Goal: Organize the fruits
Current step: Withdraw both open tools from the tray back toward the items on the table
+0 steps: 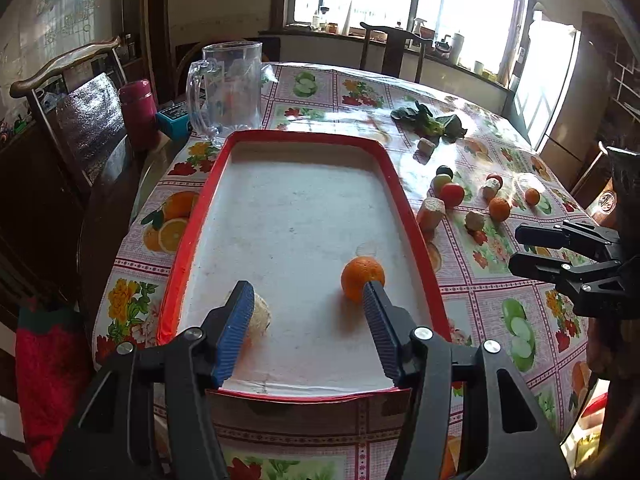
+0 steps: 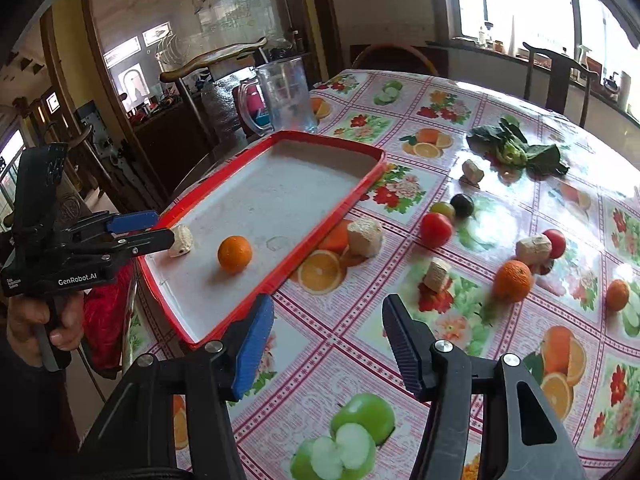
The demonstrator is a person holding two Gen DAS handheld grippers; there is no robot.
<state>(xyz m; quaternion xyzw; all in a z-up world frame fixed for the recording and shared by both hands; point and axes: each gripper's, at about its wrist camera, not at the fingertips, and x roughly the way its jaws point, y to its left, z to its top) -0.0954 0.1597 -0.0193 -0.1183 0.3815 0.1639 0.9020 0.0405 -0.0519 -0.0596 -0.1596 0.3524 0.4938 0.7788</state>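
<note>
Across the middle of the left wrist view lies a red-rimmed tray (image 1: 404,184) with a white floor, set on a desk (image 1: 472,292) covered in a fruit-printed cloth. At the bottom of that frame the left tool (image 1: 308,292) has its blue-padded fingers spread wide apart and holds nothing. An orange (image 1: 360,278) sits on the tray floor right behind the tip of the frame-right finger; whether they touch cannot be told. A pale corn piece (image 1: 260,316) lies partly hidden behind the frame-left finger, near the tray's lower left corner.

At the bottom centre of the right wrist view, the right tool (image 2: 328,320) also stands open and empty, above bare cloth just right of the tray's near corner. From this side the orange and corn piece both rest inside the tray, near its lower left end, with the left tool's tips beside the corn piece.

Right of the tray in the right wrist view, loose items are scattered on the cloth: another corn piece (image 2: 364,237) just beside the rim, a tomato (image 2: 436,230), a green fruit (image 2: 443,209) touching a dark fruit (image 2: 462,205), a second orange (image 2: 513,281) and a third orange (image 2: 617,295) near the right edge. Leafy greens (image 2: 516,150) lie at upper right, and a clear glass pitcher (image 2: 286,94) stands beyond the tray's far end.
</note>
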